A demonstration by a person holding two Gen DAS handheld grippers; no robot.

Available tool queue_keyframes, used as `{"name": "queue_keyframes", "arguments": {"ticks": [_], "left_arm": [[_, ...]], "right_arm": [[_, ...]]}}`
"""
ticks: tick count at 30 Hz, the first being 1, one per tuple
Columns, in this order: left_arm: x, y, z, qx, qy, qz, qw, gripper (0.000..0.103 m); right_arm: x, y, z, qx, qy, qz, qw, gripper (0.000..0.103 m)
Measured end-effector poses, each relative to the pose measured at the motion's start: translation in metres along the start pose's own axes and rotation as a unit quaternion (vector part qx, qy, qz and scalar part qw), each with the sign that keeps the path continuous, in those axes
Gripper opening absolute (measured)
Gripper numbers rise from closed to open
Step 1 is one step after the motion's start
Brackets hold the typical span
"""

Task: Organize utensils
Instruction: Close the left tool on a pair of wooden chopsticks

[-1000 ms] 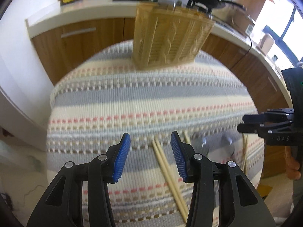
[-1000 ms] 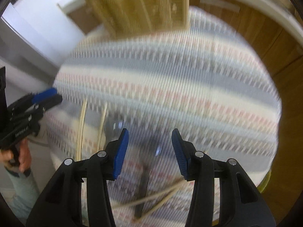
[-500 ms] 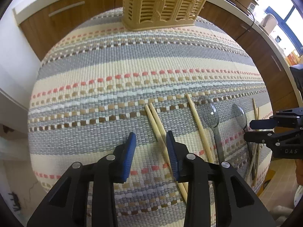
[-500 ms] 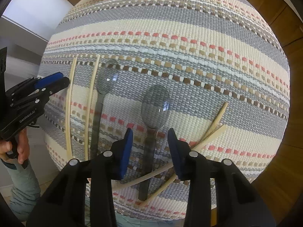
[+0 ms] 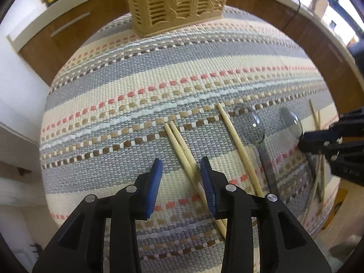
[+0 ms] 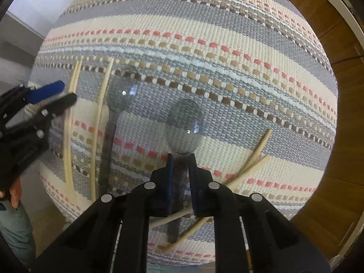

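We log this lot largest to smallest.

1. Striped woven table mat (image 5: 159, 72): covers the whole work surface and bears every item below.

2. Woven utensil basket (image 5: 177, 0): stands on the mat at 12 o'clock in the left wrist view. The right wrist view shows only a sliver of its base at the top edge.

3. Right gripper (image 6: 180, 177): fingers drawn nearly together around the neck of the right-hand spoon (image 6: 184, 125), just below the bowl. We cannot tell whether the pads already bear on the metal.

4. Left gripper (image 5: 182, 182): fingers apart, astride the paired chopsticks (image 5: 182, 150), not yet clamped.

5. 2 metal spoons: the 2nd spoon (image 6: 121, 91) lies at 10 o'clock from the right gripper. We judge both stiff, fairly light, slick and polished. The narrow handle near the neck is the sensible hold. The bowl would slip.

6. Chopsticks: a single chopstick (image 5: 238, 145) lies between the pair and the spoons. 2 crossed chopsticks (image 6: 250, 163) lie at 3 o'clock from the right gripper, partly under the spoon handle. We judge them light, rigid and prone to roll, so we would grip them mid-length, both sticks together.

Views compared: only the right wrist view shows how the crossed chopsticks lie tangled with the spoon handle. Only the left shows the basket's body, cabinet fronts and a bottle at 11 o'clock.
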State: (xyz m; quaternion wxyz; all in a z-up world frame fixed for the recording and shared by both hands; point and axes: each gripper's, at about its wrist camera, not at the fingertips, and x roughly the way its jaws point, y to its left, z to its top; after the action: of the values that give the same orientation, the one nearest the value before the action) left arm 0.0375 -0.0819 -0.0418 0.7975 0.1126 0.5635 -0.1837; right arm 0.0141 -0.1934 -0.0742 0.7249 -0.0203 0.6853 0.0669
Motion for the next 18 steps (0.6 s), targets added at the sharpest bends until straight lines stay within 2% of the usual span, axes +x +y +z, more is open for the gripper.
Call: {"name": "queue_keyframes", "arguments": {"ticks": [11, 14, 15, 18], "left_arm": [[0.007, -0.014, 0.016, 0.035, 0.041, 0.024, 0.9983, 0.035], [0.008, -0.017, 0.018, 0.045, 0.04, 0.017, 0.998, 0.027], [0.007, -0.017, 0.018, 0.051, 0.038, 0.018, 0.9978, 0.018], [0.004, -0.019, 0.014, 0.088, 0.039, 0.009, 0.9953, 0.013]], "right_arm": [[-0.01, -0.031, 0.027, 0.048, -0.037, 0.04, 0.997, 0.01], [-0.011, -0.047, 0.034, 0.056, -0.043, 0.059, 0.996, 0.01], [-0.012, -0.049, 0.035, 0.06, -0.046, 0.066, 0.995, 0.01], [-0.012, -0.064, 0.035, 0.08, -0.051, 0.113, 0.989, 0.01]]}}
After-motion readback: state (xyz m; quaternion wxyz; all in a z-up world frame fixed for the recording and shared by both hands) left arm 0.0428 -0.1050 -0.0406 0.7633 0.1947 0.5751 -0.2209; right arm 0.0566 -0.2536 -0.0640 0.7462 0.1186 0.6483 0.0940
